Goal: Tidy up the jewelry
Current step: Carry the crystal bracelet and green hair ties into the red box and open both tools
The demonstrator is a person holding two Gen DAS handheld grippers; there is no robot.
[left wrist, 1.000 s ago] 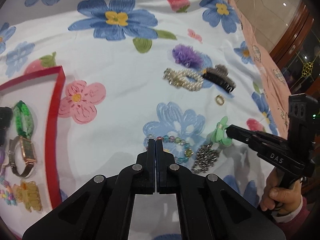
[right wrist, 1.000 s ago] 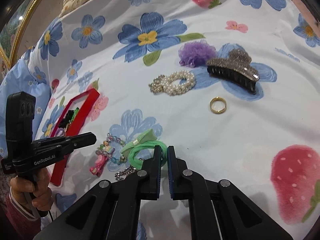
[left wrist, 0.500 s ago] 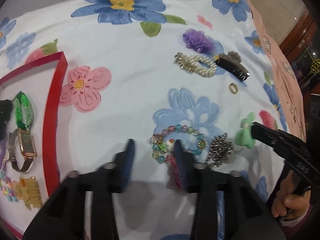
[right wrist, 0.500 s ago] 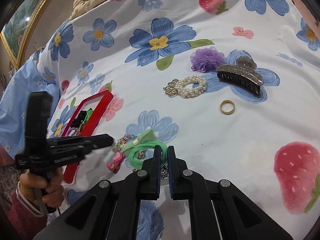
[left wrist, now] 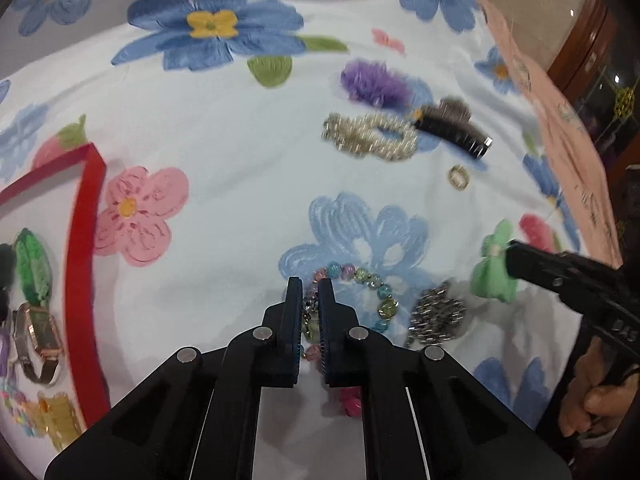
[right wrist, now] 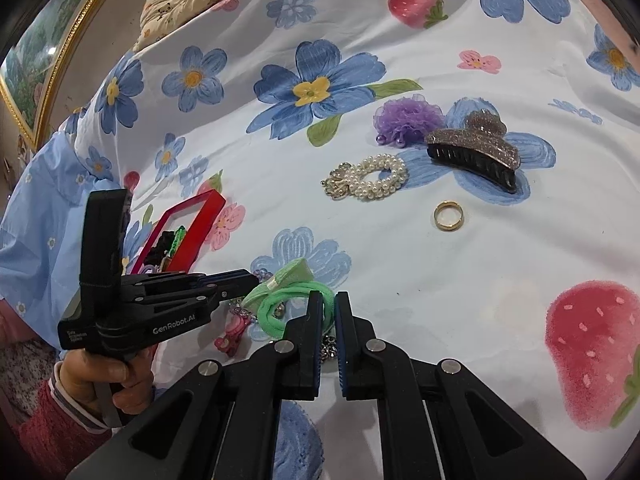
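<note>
A bracelet of coloured beads (left wrist: pixel 362 276) lies on the flowered sheet, and my left gripper (left wrist: pixel 310 286) is shut on its near side, with small charms showing between the pads. From the right wrist view the left gripper (right wrist: pixel 248 280) reaches in from the left. My right gripper (right wrist: pixel 328 300) is shut on a green hair tie with a bow (right wrist: pixel 294 308), and the bow (left wrist: pixel 494 270) hangs at its tip just above the sheet. A heap of silver chain (left wrist: pixel 436 316) sits between the two grippers.
A red tray (left wrist: pixel 82 248) at the left holds a watch (left wrist: pixel 38 334) and hair ties. Farther off lie a pearl bracelet (right wrist: pixel 370 178), a glittery hair claw (right wrist: pixel 472 152), a gold ring (right wrist: pixel 449 215) and a purple scrunchie (right wrist: pixel 408 118). A person's hand (right wrist: pixel 116 376) grips the left handle.
My left gripper opened wide, came forward over the bead bracelet and closed on it. The right gripper kept its hold on the green hair tie and hardly moved.
</note>
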